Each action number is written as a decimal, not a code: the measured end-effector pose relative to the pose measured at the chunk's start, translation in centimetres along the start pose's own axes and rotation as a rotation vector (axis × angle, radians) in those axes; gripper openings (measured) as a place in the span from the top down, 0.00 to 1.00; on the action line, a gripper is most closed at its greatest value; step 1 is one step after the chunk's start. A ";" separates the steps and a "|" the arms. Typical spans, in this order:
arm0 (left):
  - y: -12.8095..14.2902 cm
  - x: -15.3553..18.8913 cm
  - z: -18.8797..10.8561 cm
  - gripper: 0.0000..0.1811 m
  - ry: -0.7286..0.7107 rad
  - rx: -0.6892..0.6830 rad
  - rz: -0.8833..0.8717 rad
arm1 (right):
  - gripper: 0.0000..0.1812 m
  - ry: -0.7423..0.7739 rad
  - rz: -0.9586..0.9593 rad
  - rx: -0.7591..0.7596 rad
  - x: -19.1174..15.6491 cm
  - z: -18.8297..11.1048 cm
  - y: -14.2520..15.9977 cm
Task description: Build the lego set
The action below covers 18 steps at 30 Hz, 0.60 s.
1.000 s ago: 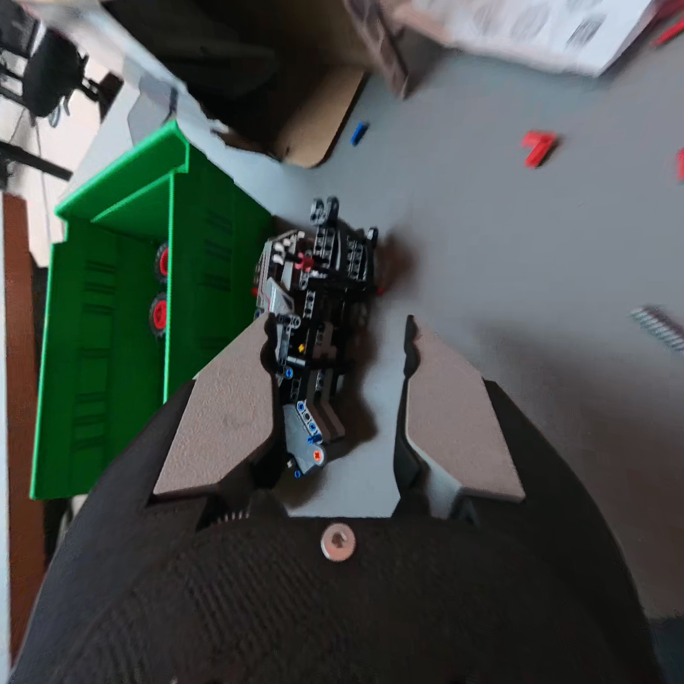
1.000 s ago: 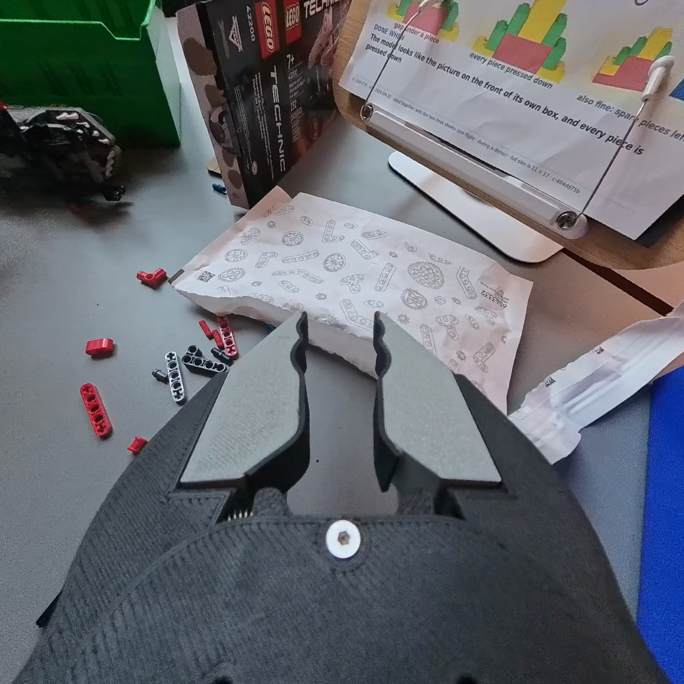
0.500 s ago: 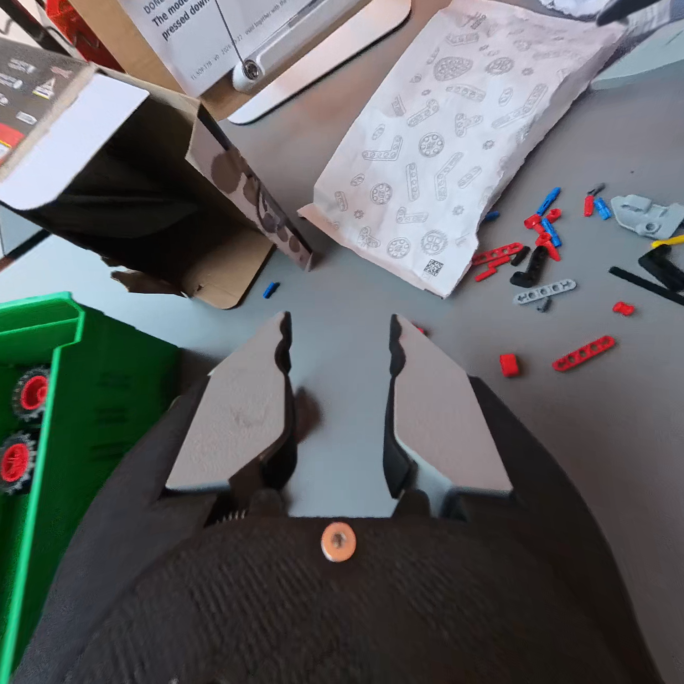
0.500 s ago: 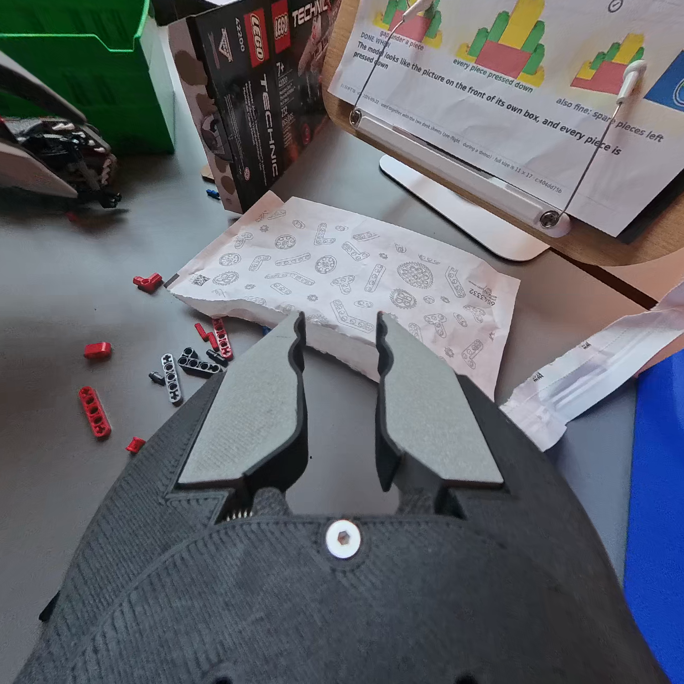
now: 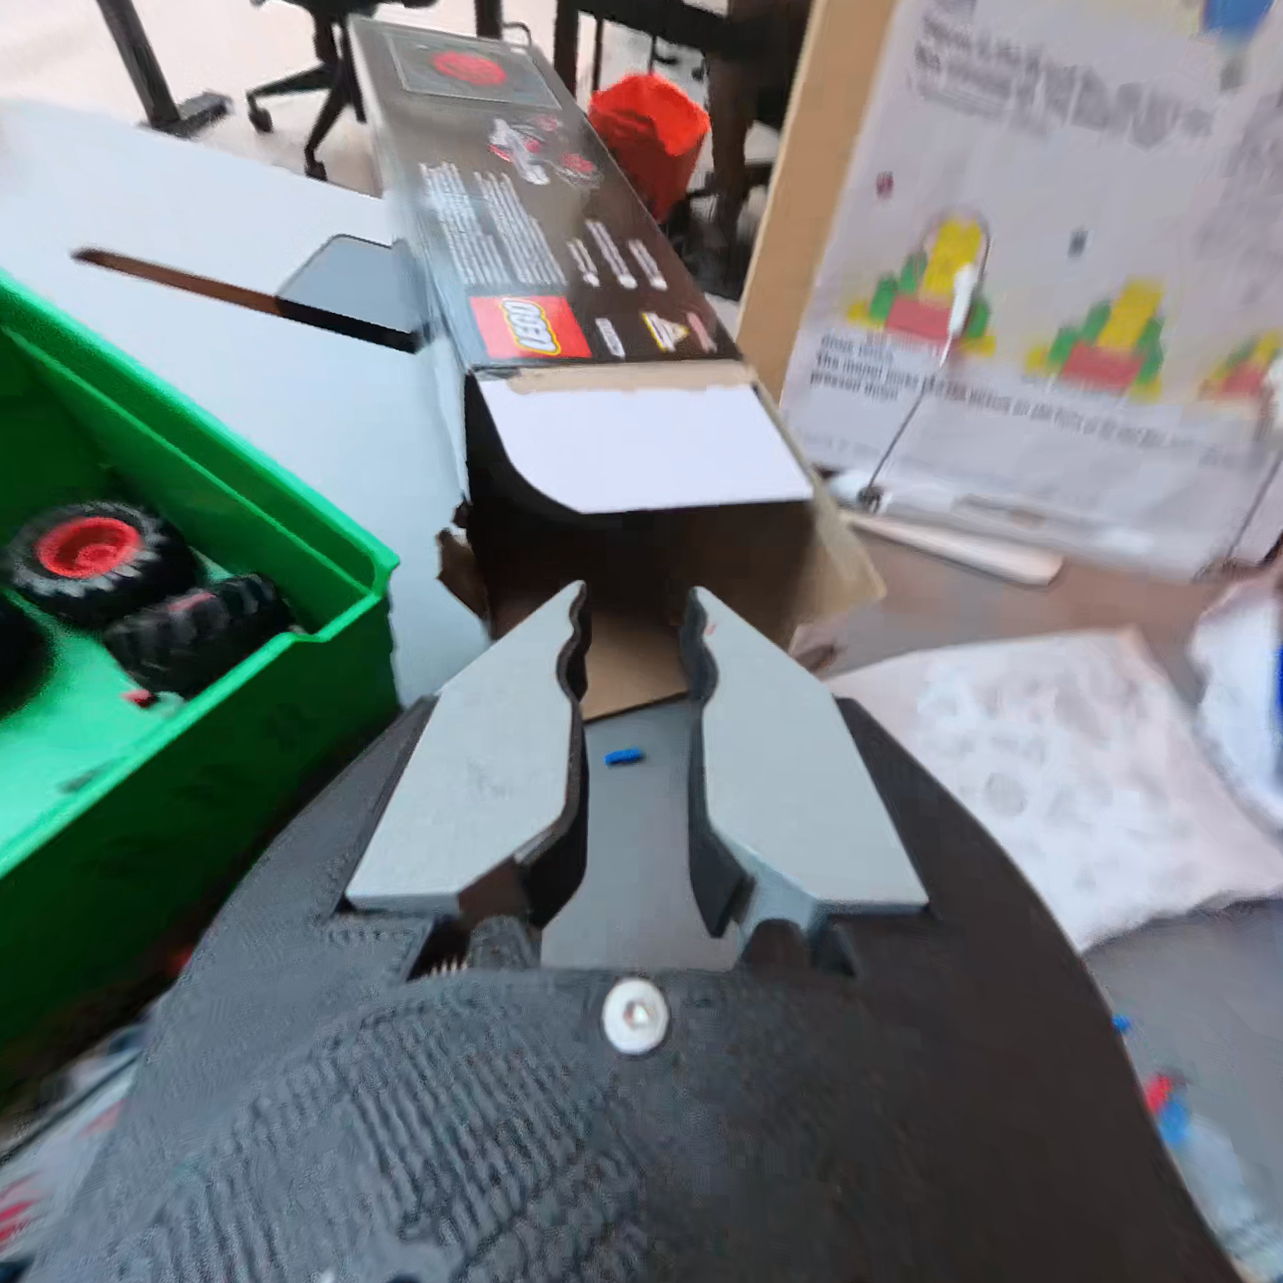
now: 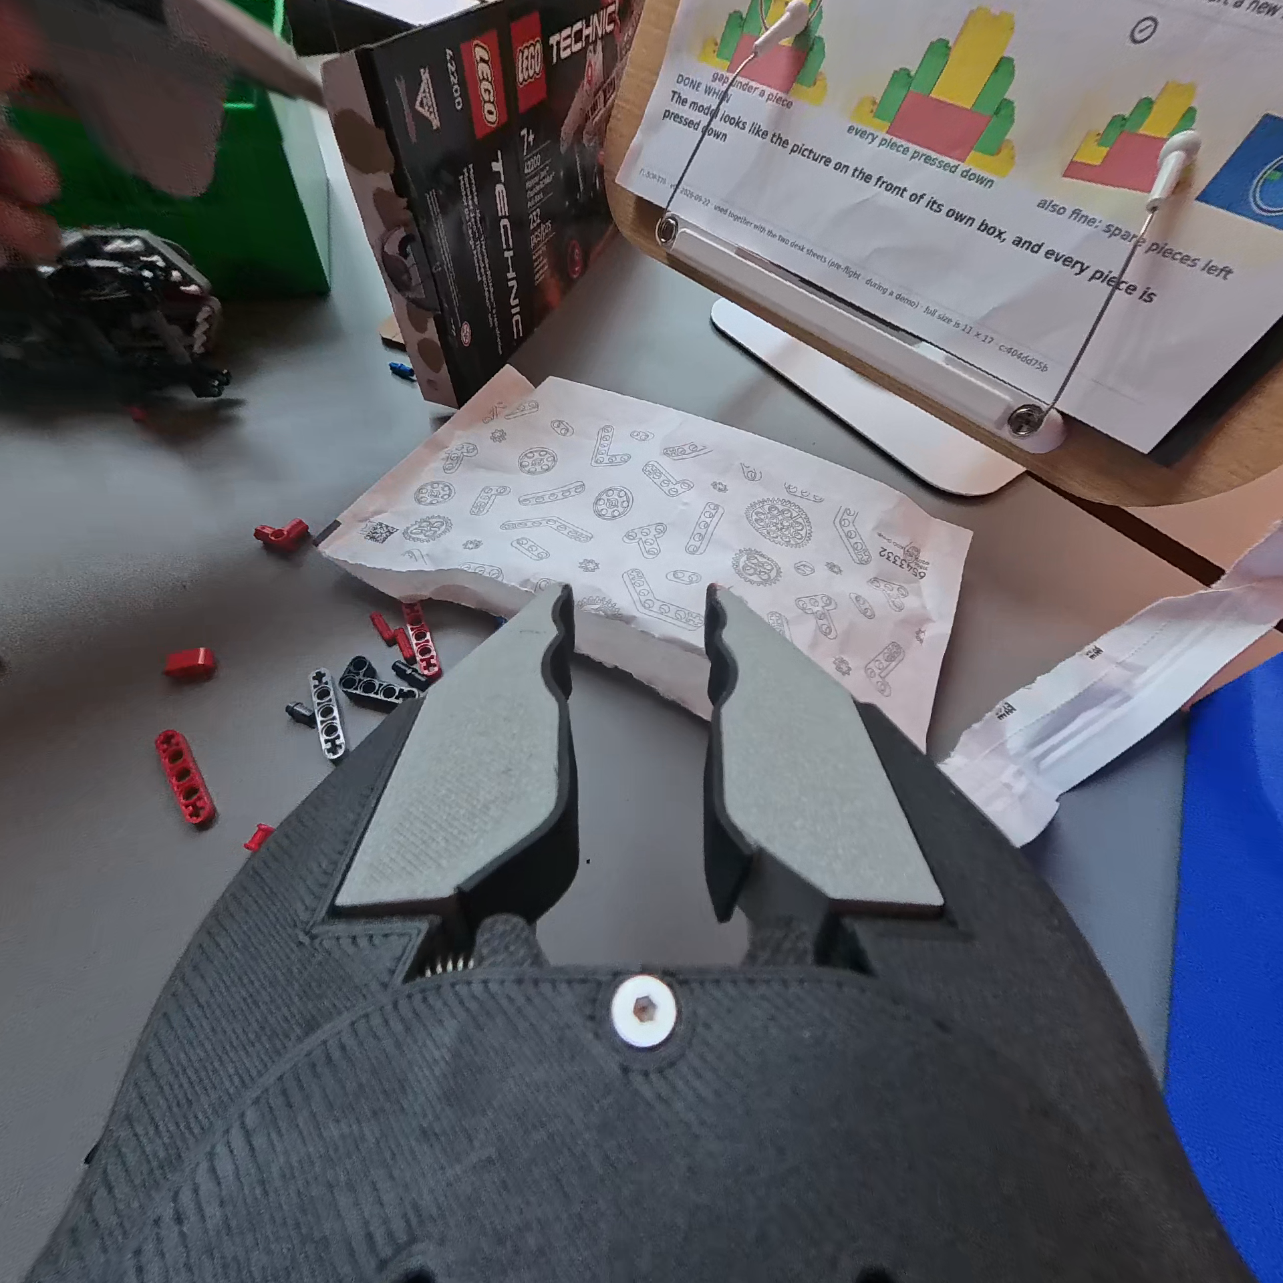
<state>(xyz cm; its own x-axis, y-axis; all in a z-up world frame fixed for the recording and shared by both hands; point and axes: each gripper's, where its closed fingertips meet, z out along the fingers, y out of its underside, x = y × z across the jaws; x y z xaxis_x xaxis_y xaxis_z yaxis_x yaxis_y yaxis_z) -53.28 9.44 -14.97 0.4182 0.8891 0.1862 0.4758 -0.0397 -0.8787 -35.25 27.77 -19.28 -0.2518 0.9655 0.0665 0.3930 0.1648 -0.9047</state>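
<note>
The partly built black model [image 6: 125, 312] lies on the grey table at the far left of the right wrist view. My left gripper [image 5: 633, 625] is open and empty. It points at the open end of the set's black box [image 5: 625, 430], and a small blue pin [image 5: 623, 758] lies on the table between its fingers. It shows blurred above the model in the right wrist view [image 6: 139, 104]. My right gripper [image 6: 639, 611] is open and empty, over the near edge of the white printed parts bag [image 6: 659, 514].
A green bin [image 5: 208, 777] at the left holds black wheels with red hubs [image 5: 90, 555]. Loose red, black and grey pieces [image 6: 368, 684] lie left of my right gripper. An instruction sheet on a stand [image 6: 937, 208], a torn bag strip [image 6: 1111, 694] and a blue mat [image 6: 1236, 902] are at the right. Some 25 cm of space lies between my two pairs of fingers.
My left gripper has left the model, swung up toward the box and green bin, and its jaws have narrowed. My right gripper has barely moved.
</note>
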 end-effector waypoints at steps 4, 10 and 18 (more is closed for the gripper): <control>-1.3 1.5 2.0 0.84 0.105 0.089 -0.239 | 0.81 0.000 0.004 0.008 0.1 -0.1 -0.1; -0.4 -0.3 4.0 0.89 -0.082 0.091 -0.135 | 0.82 -0.008 0.007 0.021 -0.1 -0.3 -0.5; -0.8 0.0 4.7 0.86 -0.065 0.132 -0.126 | 0.82 -0.008 -0.008 0.027 -0.4 -0.4 -0.7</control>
<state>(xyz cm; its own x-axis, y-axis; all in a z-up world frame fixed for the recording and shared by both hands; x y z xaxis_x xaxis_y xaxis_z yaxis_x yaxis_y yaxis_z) -57.29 11.61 -16.38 0.3086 0.9111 0.2732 0.4137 0.1301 -0.9011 -35.05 27.31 -18.45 -0.2624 0.9624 0.0707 0.3666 0.1672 -0.9152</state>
